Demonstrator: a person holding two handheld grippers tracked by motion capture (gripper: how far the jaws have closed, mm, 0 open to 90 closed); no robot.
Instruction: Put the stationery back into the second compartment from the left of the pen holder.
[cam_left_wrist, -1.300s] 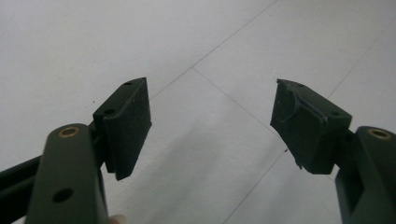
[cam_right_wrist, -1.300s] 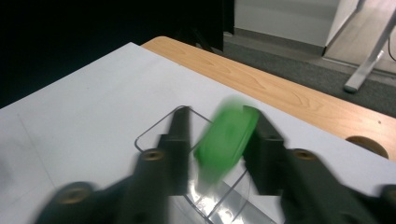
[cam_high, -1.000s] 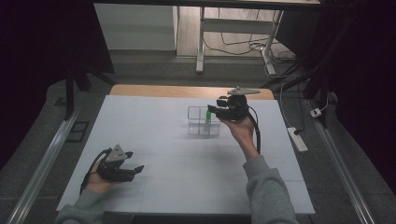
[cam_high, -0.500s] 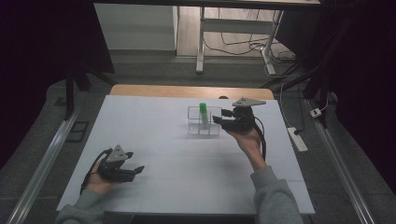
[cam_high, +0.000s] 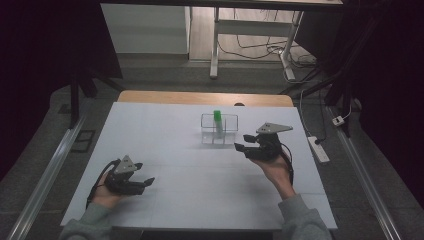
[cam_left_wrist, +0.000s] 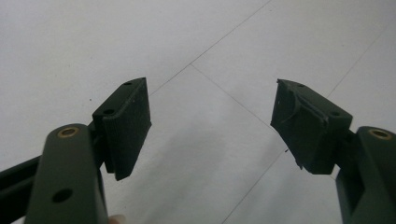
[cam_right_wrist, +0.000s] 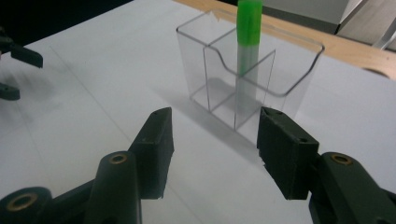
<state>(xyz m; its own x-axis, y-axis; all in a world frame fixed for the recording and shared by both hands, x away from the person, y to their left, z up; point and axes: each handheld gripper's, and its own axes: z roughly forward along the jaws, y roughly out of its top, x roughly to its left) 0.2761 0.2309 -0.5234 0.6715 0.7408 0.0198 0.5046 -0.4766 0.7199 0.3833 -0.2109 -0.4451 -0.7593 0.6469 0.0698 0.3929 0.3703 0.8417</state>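
Just ahead of your right gripper (cam_right_wrist: 212, 154), empty, its jaws just opened wider: green-capped tube (cam_right_wrist: 246, 56) standing upright in clear plastic divided holder (cam_right_wrist: 289, 79) on white tabletop (cam_high: 165, 130). Left gripper (cam_high: 145, 183), open, far off.

Bare lab or workroom, white-topped table (cam_high: 165, 150), loose cables (cam_high: 255, 47) on the floor, power strip (cam_high: 318, 149), dark surroundings

A green-capped marker (cam_right_wrist: 247, 51) stands nearly upright in a clear plastic organiser (cam_right_wrist: 280, 93), leaning against its inner divider. The organiser, split into compartments, sits on the white counter (cam_high: 165, 145) toward its far edge, right of centre.
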